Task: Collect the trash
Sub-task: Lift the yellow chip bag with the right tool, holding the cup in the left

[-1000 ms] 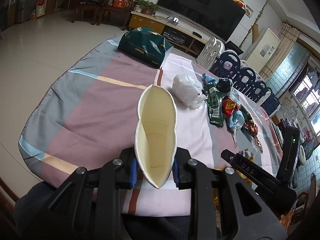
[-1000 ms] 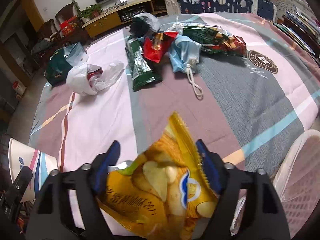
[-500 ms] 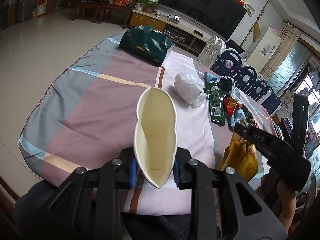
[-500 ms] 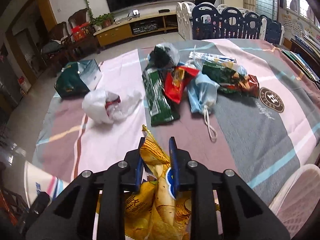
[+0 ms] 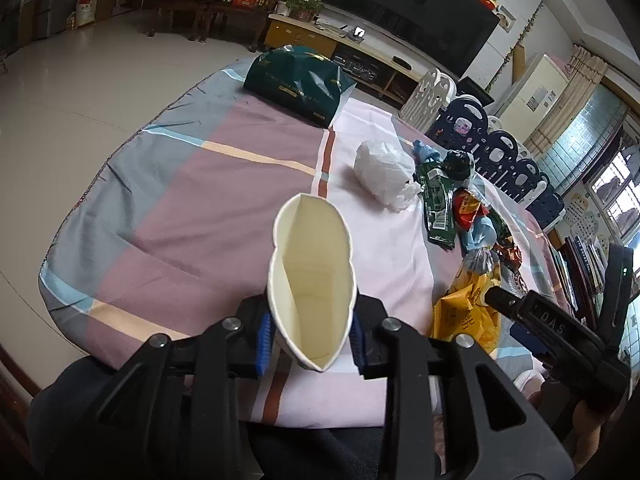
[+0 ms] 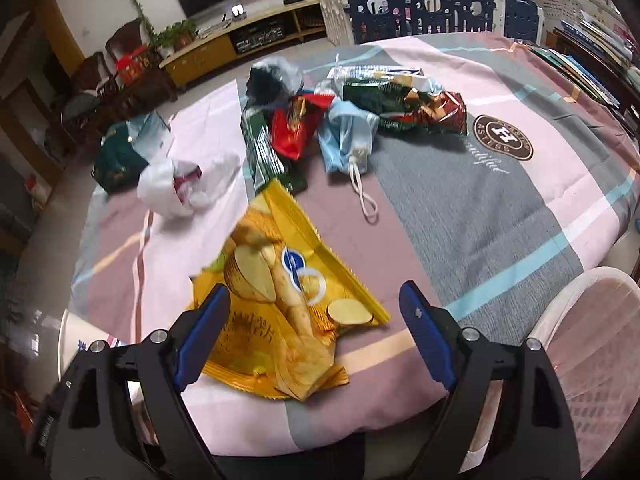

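The left gripper (image 5: 312, 336) pinches a squashed white paper cup (image 5: 311, 284) between its 2 blue pads while its jaws ease apart. The right gripper (image 6: 314, 328) is spreading wide; the yellow chip bag (image 6: 288, 304) lies crumpled on the striped tablecloth (image 6: 480, 220) between its fingers, untouched. Farther off, more wrappers (image 6: 288, 132) lie heaped near a white plastic bag (image 6: 168, 184).

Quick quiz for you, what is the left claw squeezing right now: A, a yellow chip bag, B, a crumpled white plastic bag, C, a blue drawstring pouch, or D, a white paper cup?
D: the left claw has its blue pads pressed on the sides of the white paper cup, whose rim is squashed to an oval; the yellow chip bag lies loose on the tablecloth.
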The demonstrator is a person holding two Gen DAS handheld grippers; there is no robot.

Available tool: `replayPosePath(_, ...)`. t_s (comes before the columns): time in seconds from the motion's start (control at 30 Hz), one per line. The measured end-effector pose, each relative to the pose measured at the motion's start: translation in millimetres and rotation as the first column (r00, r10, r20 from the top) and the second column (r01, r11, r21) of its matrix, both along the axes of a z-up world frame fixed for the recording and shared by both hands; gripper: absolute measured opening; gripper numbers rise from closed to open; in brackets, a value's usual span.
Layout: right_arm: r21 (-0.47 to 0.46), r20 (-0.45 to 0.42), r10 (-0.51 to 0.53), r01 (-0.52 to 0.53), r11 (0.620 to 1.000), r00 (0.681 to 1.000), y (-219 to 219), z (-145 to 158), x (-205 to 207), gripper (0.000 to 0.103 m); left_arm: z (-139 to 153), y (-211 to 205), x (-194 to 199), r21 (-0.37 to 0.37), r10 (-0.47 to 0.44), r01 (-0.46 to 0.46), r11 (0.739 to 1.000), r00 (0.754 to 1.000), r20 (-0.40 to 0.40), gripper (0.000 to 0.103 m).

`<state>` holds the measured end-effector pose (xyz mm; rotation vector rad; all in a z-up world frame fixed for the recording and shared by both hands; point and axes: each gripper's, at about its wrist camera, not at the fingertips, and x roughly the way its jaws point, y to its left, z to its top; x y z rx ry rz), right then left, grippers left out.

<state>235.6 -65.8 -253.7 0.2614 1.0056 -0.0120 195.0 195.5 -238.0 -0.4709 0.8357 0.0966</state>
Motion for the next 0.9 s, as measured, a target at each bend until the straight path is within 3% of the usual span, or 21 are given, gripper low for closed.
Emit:
replayPosePath(0.03,-0.008,-0.010,0.007,-0.007,1.000,1.000,2.7,-2.9,-0.1,0.085,-0.3,1.0,-0.5,-0.003,0.007,-0.007,1.000,1.000,-0.003,0.042)
replayPosePath(0.17,-0.065,-0.029,0.052,-0.054,0.996,0.998,17.5,-11.5,1.6,0.085,-1.3,6.5,-2.2,-0.020,0.033,-0.033,0.999,0.999,-0.011,0.046)
replayPosePath(0.23,-0.127,-0.022,0.076,-0.078,0.989,0.997,27.6,-14.5,1.1,0.079,-2.8,7.4,-1.9,-0.024,0.034,-0.034,0.999,0.999,-0.021,0.049)
replayPosePath(0.3,-0.137,-0.030,0.111,-0.114,0.984,0.993,33.4,-18.2,2.1,0.046,-3.7,7.0,-1.3,-0.020,0.032,-0.033,0.999,0.999,-0.030,0.049)
replayPosePath(0.4,-0.162,-0.010,0.150,-0.150,0.975,0.989,40.5,-15.9,0.8,0.029,-4.8,7.3,-0.9,-0.023,0.025,-0.026,0.999,0.999,-0.035,0.050)
replayPosePath(0.67,-0.137,0.055,0.144,-0.136,0.981,0.988,30.5,3.2,-5.7,0.028,-11.4,11.9,-0.4,-0.068,0.005,-0.008,0.998,0.999,-0.051,0.046)
replayPosePath(0.73,-0.131,0.067,0.141,-0.131,0.983,0.988,27.2,6.8,-7.8,0.028,-13.5,12.7,0.3,-0.089,-0.004,-0.001,0.996,0.999,-0.053,0.040)
replayPosePath(0.8,-0.124,0.073,0.138,-0.129,0.984,0.988,24.1,8.3,-9.6,0.028,-13.3,11.2,0.7,-0.101,-0.019,0.015,0.995,0.999,-0.040,0.026)
replayPosePath(0.9,-0.120,0.081,0.133,-0.122,0.985,0.988,18.7,11.2,-13.1,0.028,-9.0,2.5,0.7,-0.049,-0.035,0.034,0.998,0.999,-0.021,0.024)
